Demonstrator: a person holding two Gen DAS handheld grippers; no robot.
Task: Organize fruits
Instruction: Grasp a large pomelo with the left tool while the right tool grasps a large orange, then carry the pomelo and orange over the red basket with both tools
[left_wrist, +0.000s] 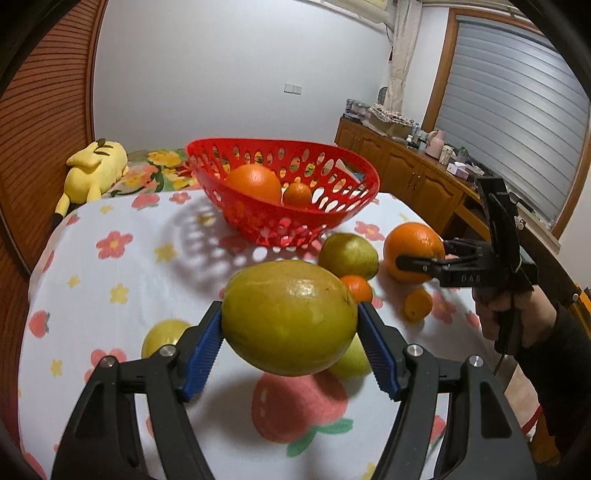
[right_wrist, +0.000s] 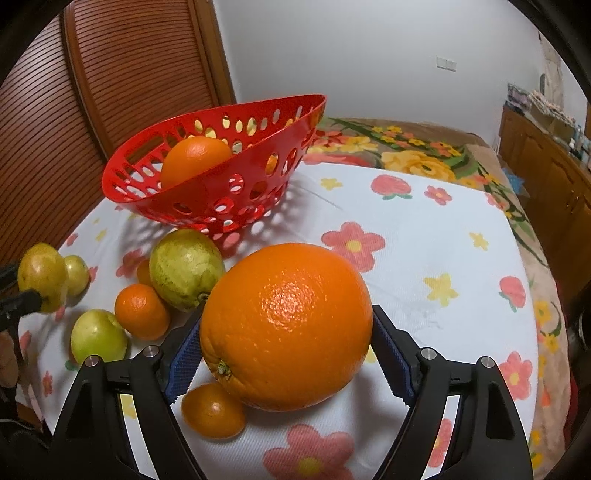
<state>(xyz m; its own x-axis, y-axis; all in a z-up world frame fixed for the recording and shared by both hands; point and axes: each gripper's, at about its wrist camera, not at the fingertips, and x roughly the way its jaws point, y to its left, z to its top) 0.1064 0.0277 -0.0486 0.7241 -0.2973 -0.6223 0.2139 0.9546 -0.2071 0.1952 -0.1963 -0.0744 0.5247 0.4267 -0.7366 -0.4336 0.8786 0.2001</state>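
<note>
Between our left gripper's (left_wrist: 289, 334) jaws we hold a green fruit (left_wrist: 290, 317), long axis lying across them, lifted above the cloth (left_wrist: 122, 266). Our right gripper (right_wrist: 286, 349) is clenched on a big orange (right_wrist: 287, 325). Ahead of both stands the red basket (left_wrist: 345, 212), already holding two oranges; we judge the left is nearer and more directly facing it.
</note>
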